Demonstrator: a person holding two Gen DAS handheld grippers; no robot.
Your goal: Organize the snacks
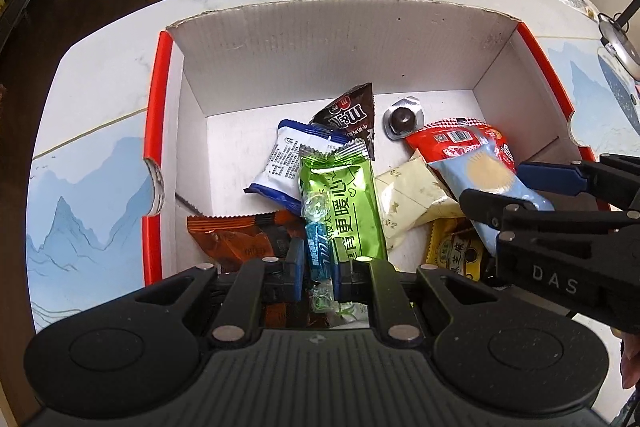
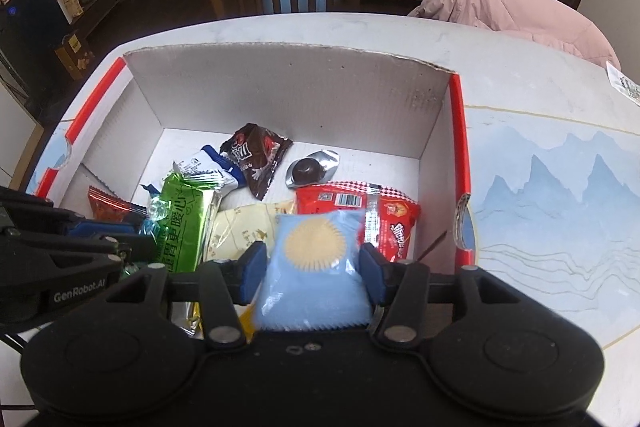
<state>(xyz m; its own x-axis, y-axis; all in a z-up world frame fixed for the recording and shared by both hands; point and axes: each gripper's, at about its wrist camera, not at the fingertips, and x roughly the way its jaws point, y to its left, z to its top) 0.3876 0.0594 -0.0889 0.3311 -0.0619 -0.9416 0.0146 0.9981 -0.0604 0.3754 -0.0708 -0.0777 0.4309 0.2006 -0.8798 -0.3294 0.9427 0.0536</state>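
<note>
Left wrist view: left claw (image 1: 316,269) points steeply down into the cardboard box (image 1: 320,63); its blue pads are pressed together on a small twist-wrapped candy (image 1: 318,227), blue and green, which lies over the green sachet (image 1: 348,203).
Right wrist view: right claw (image 2: 312,263) stands part spread, with the pale blue packet (image 2: 316,267) between its pads; the pads sit at the packet's sides, and whether they press on it I cannot tell.
Candy, handling: judged light and small; the crinkly film is likely slippery. The hard middle is the place to pinch, not the twisted ends.
Blue packet, handling: judged soft and puffy, with a round biscuit likely inside, so breakable under a hard squeeze. Take it across the narrow width, near the sealed end.
Neighbours: just left of the left claw, an orange wrapper (image 1: 236,239); ahead of it, a blue-and-white packet (image 1: 292,163) and a brown chocolate bag (image 1: 352,119). Right of the right claw, touching the blue packet, a red packet (image 2: 384,223).
Edges: tall box walls ahead and to both sides, red-trimmed rims.
Open room: bare box floor far ahead of both claws; the worktop (image 2: 540,187) is free to the right, beyond the wall.
Risk: the two claws stand near each other; lift straight up.
</note>
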